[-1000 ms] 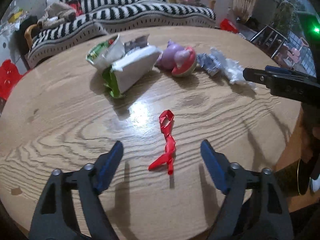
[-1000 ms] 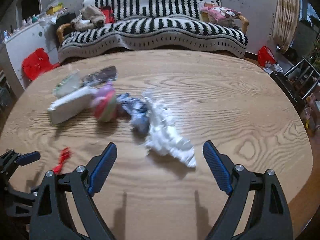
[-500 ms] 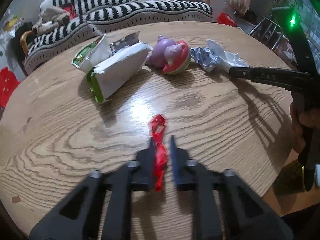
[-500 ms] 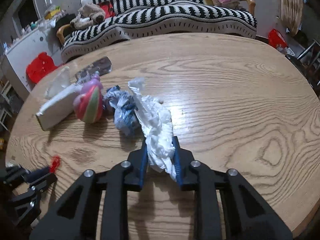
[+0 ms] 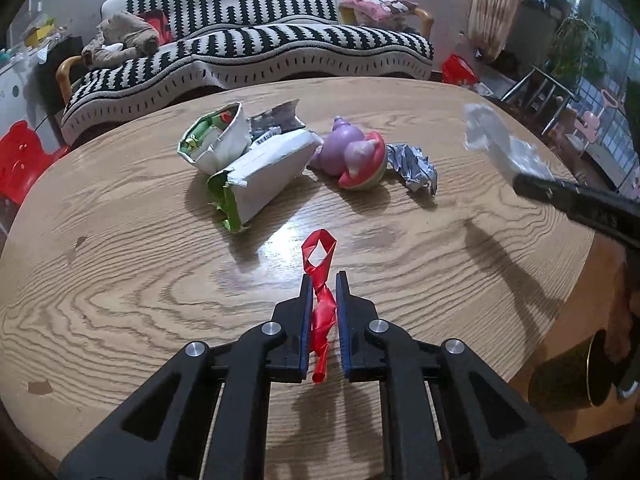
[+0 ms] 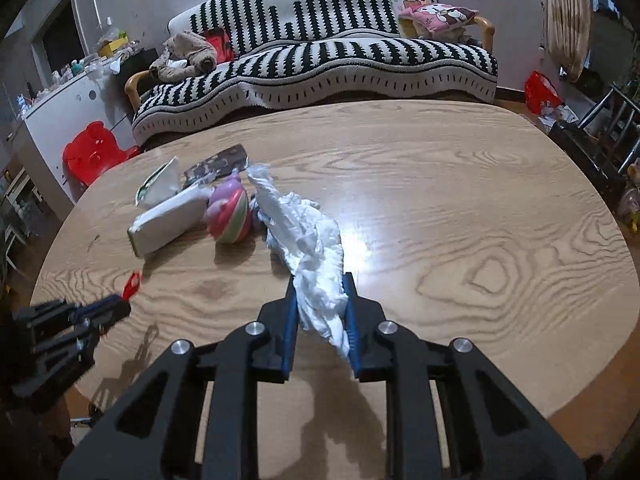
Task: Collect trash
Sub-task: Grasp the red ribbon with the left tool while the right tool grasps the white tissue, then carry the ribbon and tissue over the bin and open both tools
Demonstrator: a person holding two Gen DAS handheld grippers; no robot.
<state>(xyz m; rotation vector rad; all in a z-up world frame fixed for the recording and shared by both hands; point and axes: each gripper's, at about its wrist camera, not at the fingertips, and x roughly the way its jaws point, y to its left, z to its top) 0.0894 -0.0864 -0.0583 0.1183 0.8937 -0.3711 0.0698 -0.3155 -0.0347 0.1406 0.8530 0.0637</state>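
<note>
My left gripper (image 5: pixel 321 280) is shut on a twisted red plastic strip (image 5: pixel 320 264), which hangs just above the round wooden table (image 5: pixel 120 280). My right gripper (image 6: pixel 320 280) is shut on a crumpled white tissue (image 6: pixel 308 240), lifted off the table; it shows blurred at the right of the left wrist view as the white tissue (image 5: pixel 492 140). On the table lie a torn white and green packet (image 5: pixel 256 176), an open green pouch (image 5: pixel 212 136), a silver wrapper (image 5: pixel 276 120), a crumpled foil wrapper (image 5: pixel 412 166) and a pink and purple toy (image 5: pixel 352 160).
A black and white striped sofa (image 6: pixel 320 52) stands behind the table, with a stuffed animal (image 6: pixel 186 56) and a pink cushion (image 6: pixel 440 14) on it. A red stool (image 6: pixel 94 152) stands at the left, metal chairs (image 6: pixel 600 128) at the right. A dark bin (image 5: pixel 568 376) sits below the table's right edge.
Both grippers went from open to shut, the left on the red strip and the right on the white tissue. Both pieces now hang lifted off the table.
</note>
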